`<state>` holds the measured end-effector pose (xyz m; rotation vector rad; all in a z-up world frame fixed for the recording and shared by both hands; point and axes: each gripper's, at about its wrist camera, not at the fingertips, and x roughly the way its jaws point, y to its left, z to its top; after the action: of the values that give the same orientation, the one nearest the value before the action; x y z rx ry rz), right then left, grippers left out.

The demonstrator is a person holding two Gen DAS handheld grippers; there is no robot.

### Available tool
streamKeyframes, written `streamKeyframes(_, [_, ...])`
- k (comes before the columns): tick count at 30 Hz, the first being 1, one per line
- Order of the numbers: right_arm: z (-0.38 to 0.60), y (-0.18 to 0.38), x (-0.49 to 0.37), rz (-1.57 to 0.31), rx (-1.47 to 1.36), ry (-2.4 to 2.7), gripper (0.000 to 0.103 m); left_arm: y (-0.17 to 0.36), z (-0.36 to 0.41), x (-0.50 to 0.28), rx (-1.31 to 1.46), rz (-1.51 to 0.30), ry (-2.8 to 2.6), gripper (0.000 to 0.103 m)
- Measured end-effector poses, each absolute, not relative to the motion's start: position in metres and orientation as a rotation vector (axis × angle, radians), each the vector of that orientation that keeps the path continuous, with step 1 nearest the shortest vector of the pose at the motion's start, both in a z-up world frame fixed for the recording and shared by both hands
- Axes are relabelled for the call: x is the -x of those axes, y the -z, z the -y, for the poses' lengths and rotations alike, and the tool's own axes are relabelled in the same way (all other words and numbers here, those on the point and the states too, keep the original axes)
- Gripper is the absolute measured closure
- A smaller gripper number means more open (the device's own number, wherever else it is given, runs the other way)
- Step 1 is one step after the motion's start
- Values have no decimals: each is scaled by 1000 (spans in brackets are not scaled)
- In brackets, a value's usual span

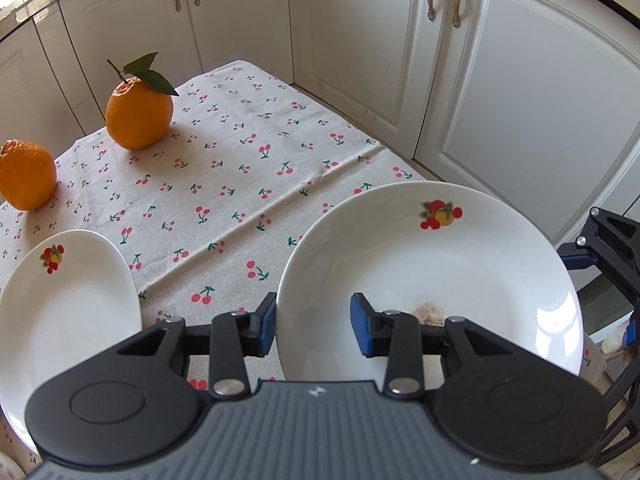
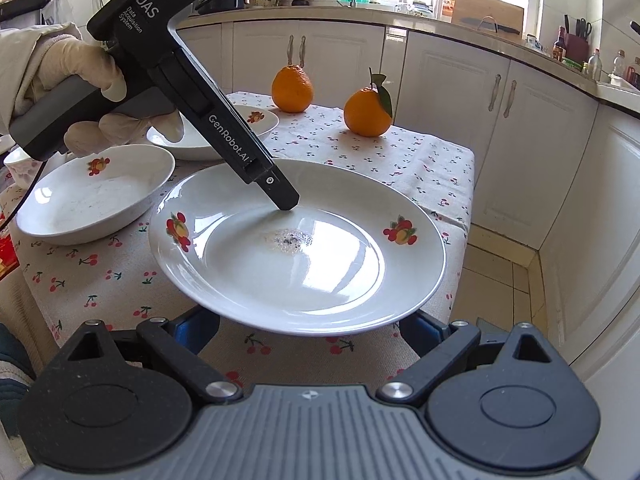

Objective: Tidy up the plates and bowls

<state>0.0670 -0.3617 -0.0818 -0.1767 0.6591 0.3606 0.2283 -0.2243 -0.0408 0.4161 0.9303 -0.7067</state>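
A white plate with fruit prints (image 1: 432, 264) (image 2: 296, 264) lies near the table's right edge, with a dark smear at its centre. My left gripper (image 1: 314, 326) is open and straddles its near rim, one blue pad (image 1: 266, 322) outside, the other over the plate. In the right wrist view the left gripper's finger (image 2: 276, 188) reaches onto the plate. My right gripper (image 2: 310, 328) is open at the plate's opposite rim, its blue pads (image 2: 196, 330) partly hidden beneath it. A second dish (image 1: 64, 312) (image 2: 96, 192) lies to the left, a third (image 2: 248, 124) behind it.
Two oranges (image 1: 138, 114) (image 1: 26, 174) stand at the far side of the cherry-print tablecloth (image 1: 224, 184). White cabinets (image 1: 500, 80) close in behind and to the right. A small white bowl (image 2: 18, 164) sits at the table's left edge.
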Motion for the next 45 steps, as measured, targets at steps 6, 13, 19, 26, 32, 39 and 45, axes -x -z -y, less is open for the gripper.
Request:
streamKeyframes(6, [368,84,-84,-661,184,-359,4,44,229,-242,-414,-926,701,66])
streamKeyframes(13, [374,86,-99,-658,184,-357,4,47,233,-256,-411,-922,691,66])
streamKeyframes(19, [377,89,-106,-661,180,-355,4,52,235,-264,-408,-927,684,66])
streamKeyframes(26, [376,92,-109,-666,191,-350,4,53,235,-265,-406,-920,684,66])
streamKeyframes(32, [375,93,-109,-674,187,-355,2,53,236,-264,-403,-924,684,62])
streamKeyframes(39, [373,91,-103,-678,198,-343,0,48,233,-255,-409,-900,680,31])
streamKeyframes(45, [373,80,-91,-666,196,-313,0,33,221,-237,-381,-868,672,26])
